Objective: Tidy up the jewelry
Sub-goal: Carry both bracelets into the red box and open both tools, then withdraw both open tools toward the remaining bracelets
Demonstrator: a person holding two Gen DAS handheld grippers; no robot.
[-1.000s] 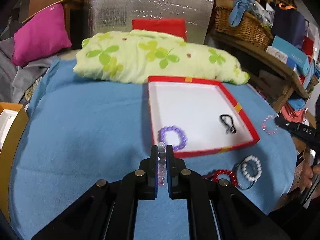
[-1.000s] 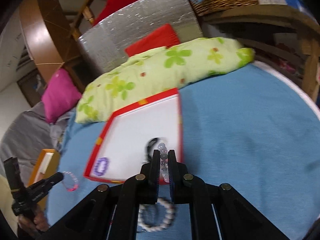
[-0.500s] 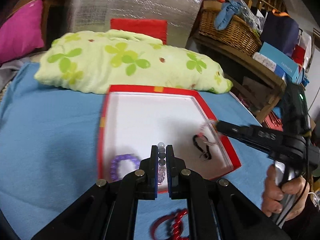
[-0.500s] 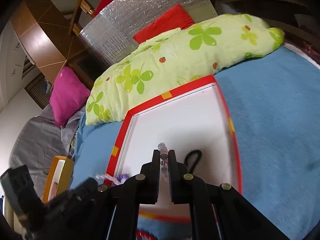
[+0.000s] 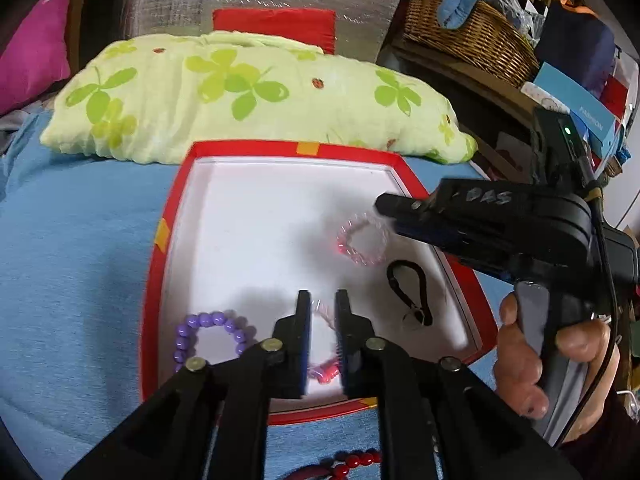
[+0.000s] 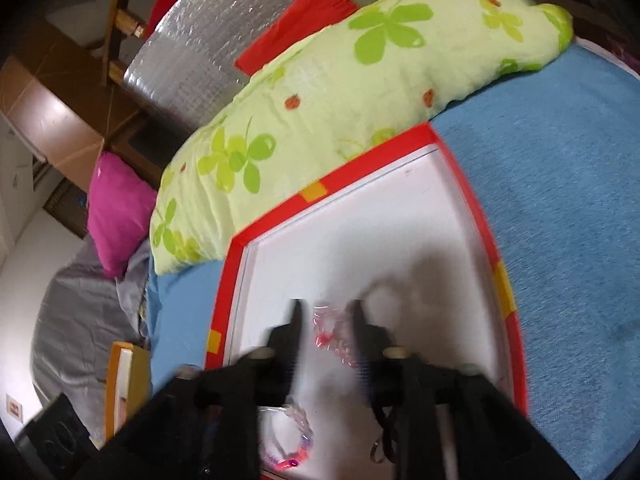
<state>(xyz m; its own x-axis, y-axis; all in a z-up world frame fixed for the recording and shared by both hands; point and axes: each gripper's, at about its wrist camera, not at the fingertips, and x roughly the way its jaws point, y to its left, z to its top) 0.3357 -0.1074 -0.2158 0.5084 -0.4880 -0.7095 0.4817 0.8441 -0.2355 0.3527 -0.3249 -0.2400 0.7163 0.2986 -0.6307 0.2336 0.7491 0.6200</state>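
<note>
Left gripper: low centre of the left view, over the tray's near part; jaws parted with a clear gap, gripping nothing.
Pink bracelet A: blurred, between and below the left fingers, against the tray's white floor; touching the floor or not, I cannot tell.
Right gripper: low centre of the right view, blurred; jaws spread apart. In the left view it comes in from the right edge, held by a hand.
Pink bracelet B: clear-pink ring, blurred, just off the right gripper's tip in the left view, centre-right over the tray; in the right view it shows in the gap between the fingers, not pinched.
Tray: red rim, white floor, middle of both views, on the blue cloth.
Purple bracelet: lower left of the tray, left of the left gripper.
Black loop: lower right of the tray floor, below bracelet B.
Red beads: bottom edge of the left view, on the cloth outside the tray.
Pillow: green clover print, just behind the tray's far rim.
Basket: wicker, upper right of the left view.
</note>
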